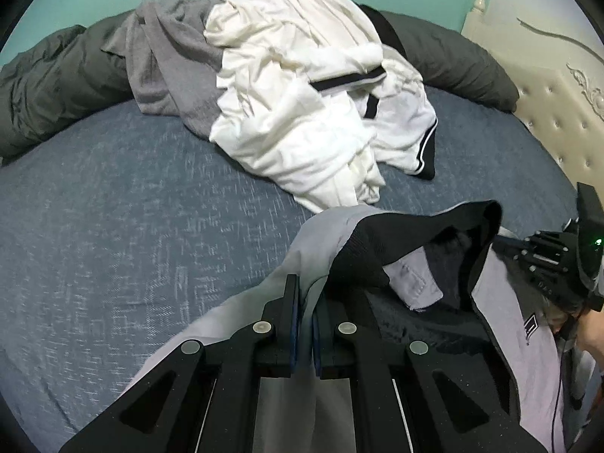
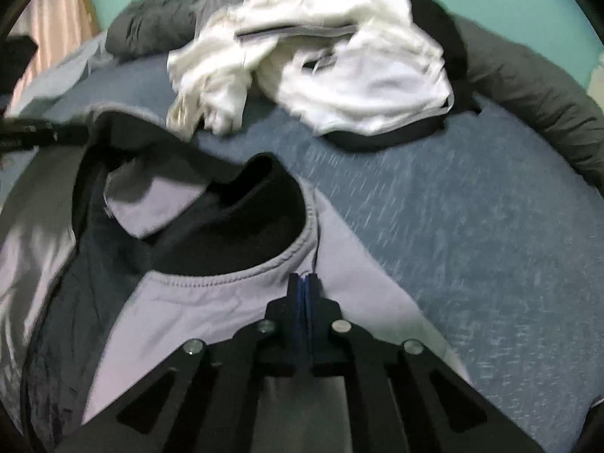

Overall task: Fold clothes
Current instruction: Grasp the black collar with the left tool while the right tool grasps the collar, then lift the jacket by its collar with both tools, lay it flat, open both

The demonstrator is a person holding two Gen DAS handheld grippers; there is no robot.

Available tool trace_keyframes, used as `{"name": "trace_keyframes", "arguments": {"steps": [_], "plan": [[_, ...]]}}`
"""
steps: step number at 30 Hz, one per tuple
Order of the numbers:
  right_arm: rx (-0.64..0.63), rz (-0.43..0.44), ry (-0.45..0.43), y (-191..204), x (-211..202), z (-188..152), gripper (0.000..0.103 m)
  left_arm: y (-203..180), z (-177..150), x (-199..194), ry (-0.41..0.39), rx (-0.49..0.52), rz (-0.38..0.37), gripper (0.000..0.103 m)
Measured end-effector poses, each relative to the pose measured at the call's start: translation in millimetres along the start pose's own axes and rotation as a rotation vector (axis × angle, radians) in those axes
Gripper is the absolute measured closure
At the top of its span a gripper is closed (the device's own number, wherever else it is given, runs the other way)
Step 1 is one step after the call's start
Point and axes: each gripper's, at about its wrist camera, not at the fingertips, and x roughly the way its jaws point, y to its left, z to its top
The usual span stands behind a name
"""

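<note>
Jacket (image 1: pixel 434 264), grey with a black collar and dark lining, lies spread at the near edge of the bed (image 1: pixel 132 207), lifted at both shoulders. Left claw (image 1: pixel 305 294) is pinched tight on the grey fabric beside the collar; right claw (image 2: pixel 307 283) is clamped on the seam at the other shoulder. Farther back, a heap of white clothes (image 1: pixel 302 87) rests against a dark green duvet (image 1: pixel 56 75).

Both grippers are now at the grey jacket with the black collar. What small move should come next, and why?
Probably lift and draw the two grippers apart to spread the jacket flat. The left gripper and right gripper are each shut on its grey fabric near the collar, which sags crumpled between them on the bed.
</note>
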Motion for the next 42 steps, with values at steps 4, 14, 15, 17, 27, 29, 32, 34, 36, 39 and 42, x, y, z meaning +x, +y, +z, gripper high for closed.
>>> {"name": "trace_keyframes", "arguments": {"steps": [4, 14, 15, 17, 27, 29, 32, 34, 36, 39, 42], "plan": [[0.014, -0.045, -0.073, -11, -22, 20, 0.102, 8, 11, -6, -0.013, -0.049, -0.022, 0.098], [-0.026, -0.160, -0.070, -19, -18, 59, 0.102, 27, 32, 17, 0.001, -0.209, -0.069, 0.098], [-0.023, -0.172, -0.065, -20, -14, 60, 0.102, 26, 33, 21, 0.003, -0.207, -0.064, 0.098], [-0.014, -0.197, -0.050, -22, -3, 59, 0.102, 24, 34, 31, 0.009, -0.204, -0.050, 0.098], [0.092, -0.145, 0.010, -31, 35, 38, 0.099, 25, 24, 34, -0.038, -0.254, -0.073, 0.044], [0.119, -0.130, -0.027, -34, 22, 36, 0.094, 25, 23, 16, -0.059, -0.258, -0.078, 0.044], [0.190, -0.087, -0.112, -38, -12, 27, 0.076, 25, 8, -22, -0.105, -0.283, -0.119, 0.043], [0.229, -0.055, -0.158, -36, -37, 18, 0.068, 24, -9, -43, -0.117, -0.285, -0.135, 0.043], [0.301, 0.047, -0.197, -35, -65, -1, 0.066, 19, -33, -64, -0.115, -0.263, -0.117, 0.043], [0.381, 0.120, -0.201, -22, -93, -30, 0.055, 15, -74, -88, -0.104, -0.244, -0.088, 0.043], [0.464, 0.197, -0.193, -1, -117, -68, 0.055, 21, -119, -110, -0.104, -0.287, -0.075, 0.043]]}}
